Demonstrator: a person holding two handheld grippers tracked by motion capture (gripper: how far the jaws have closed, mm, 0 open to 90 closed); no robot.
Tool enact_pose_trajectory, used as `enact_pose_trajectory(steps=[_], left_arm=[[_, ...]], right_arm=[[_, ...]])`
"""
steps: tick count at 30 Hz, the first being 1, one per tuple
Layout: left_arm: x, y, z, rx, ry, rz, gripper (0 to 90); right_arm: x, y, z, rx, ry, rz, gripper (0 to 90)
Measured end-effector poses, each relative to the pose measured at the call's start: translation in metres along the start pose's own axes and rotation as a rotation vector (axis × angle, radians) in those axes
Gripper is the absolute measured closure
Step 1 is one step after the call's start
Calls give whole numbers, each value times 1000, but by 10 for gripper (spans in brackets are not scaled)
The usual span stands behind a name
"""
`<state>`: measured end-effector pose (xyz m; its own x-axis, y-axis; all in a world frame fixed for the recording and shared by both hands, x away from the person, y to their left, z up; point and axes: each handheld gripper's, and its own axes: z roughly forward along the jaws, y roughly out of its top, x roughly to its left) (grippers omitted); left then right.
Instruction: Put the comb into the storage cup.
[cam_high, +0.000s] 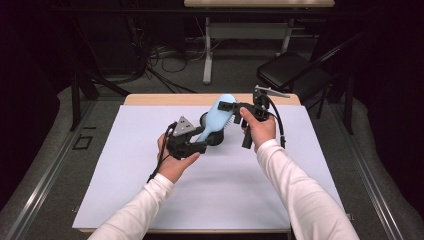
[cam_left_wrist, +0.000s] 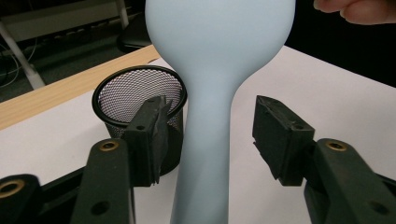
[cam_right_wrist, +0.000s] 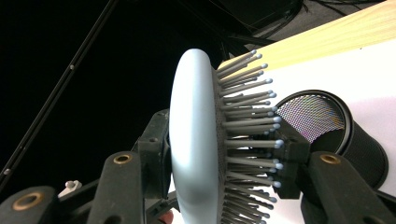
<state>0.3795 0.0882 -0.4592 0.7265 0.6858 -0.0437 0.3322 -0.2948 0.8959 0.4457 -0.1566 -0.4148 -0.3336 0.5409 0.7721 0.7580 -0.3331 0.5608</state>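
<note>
A light blue hairbrush (cam_high: 215, 117) hangs in the air over the white mat, head away from the person. My right gripper (cam_high: 229, 107) is shut on the head: in the right gripper view one jaw presses the smooth back (cam_right_wrist: 194, 140) and the other sits against the grey bristles (cam_right_wrist: 247, 140). My left gripper (cam_high: 199, 146) stands open around the handle (cam_left_wrist: 205, 140), with a gap on each side of it. A black mesh cup (cam_high: 219, 138) stands upright on the mat just beyond the left gripper (cam_left_wrist: 210, 135), partly hidden by the brush.
The white mat (cam_high: 200, 190) covers most of the wooden table (cam_high: 150, 99). The mesh cup (cam_left_wrist: 135, 88) has an open mouth facing up and also shows at right in the right gripper view (cam_right_wrist: 355, 140). A black chair (cam_high: 290, 70) stands beyond the table's far right corner.
</note>
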Motion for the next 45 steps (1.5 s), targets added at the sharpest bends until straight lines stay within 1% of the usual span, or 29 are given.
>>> enact_pose_trajectory(steps=[3,8,13,16,22,25,30,33,35,38,41,43,45], left_arm=[[1,0,-2,-7,-1,7,412],[1,-1,-5,-15,-3,12,385],[0,-2,-8,-24,3,21,349],[0,-2,-10,-35,8,26,345],[1,-1,-18,-48,34,13,345],[3,-1,-20,-44,33,-6,345],[7,-1,-25,-36,44,-24,346],[9,-2,-28,-29,61,-31,346],[12,-2,-31,-27,70,-28,346],[15,-2,-34,-47,93,7,346],[20,-2,-38,-47,116,-2,345],[24,-2,-41,-38,120,-22,340],[27,-3,-43,-38,127,-25,336]], right_arm=[[0,0,0,-2,-5,0,495],[-1,1,-1,-1,-11,-6,494],[-1,0,-1,-1,-12,-8,495],[-1,1,-1,-5,-13,-10,495],[-1,3,-4,-11,-23,-16,494],[-1,6,-5,-14,-32,-19,495],[0,10,-8,-27,-41,-25,495],[2,12,-9,-33,-49,-37,495],[4,14,-10,-37,-52,-42,495],[7,17,-10,-46,-56,-48,495],[11,20,-10,-52,-61,-61,495],[14,21,-10,-58,-63,-69,495],[16,23,-9,-60,-62,-77,495]])
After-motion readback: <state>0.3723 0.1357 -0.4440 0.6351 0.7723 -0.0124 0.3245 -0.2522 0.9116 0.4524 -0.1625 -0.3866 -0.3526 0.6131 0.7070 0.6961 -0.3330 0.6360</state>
